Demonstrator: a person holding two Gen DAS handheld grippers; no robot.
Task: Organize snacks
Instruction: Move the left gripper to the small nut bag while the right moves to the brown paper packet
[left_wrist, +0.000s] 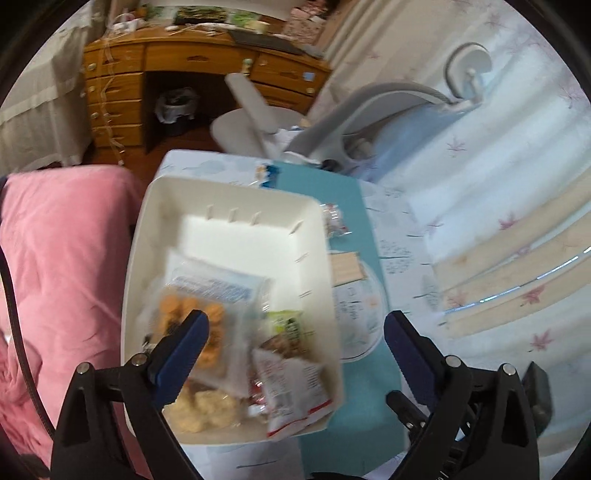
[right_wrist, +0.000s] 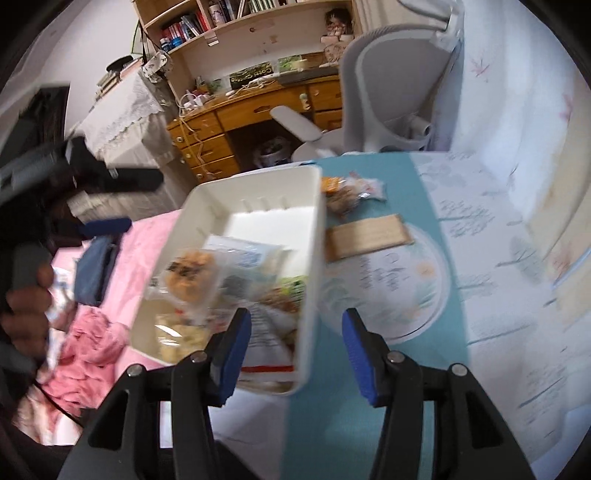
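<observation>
A white plastic bin (left_wrist: 229, 190) stands on the teal table mat (left_wrist: 354, 398), and several snack packets lie in its near half. Among them are a clear pack of orange biscuits (left_wrist: 183, 308), a green packet (left_wrist: 288, 325) and a white and red packet (left_wrist: 291, 387). Outside the bin, to its right, lie a clear wrapped snack (left_wrist: 334, 218) and a flat tan bar (left_wrist: 345, 267). My left gripper (left_wrist: 297, 321) hangs open and wide above the packets, holding nothing. My right gripper (right_wrist: 295, 317) is open astride the bin's (right_wrist: 258, 177) right wall, its pads off it. The tan bar (right_wrist: 369, 236) lies beyond it.
A pink quilt (left_wrist: 62, 258) lies left of the bin. A grey office chair (right_wrist: 388, 85) and a wooden desk (left_wrist: 199, 59) stand behind the table. A person's hand (right_wrist: 26, 306) holds the left gripper (right_wrist: 144, 202) at the left. Flowered bedding (left_wrist: 498, 184) fills the right.
</observation>
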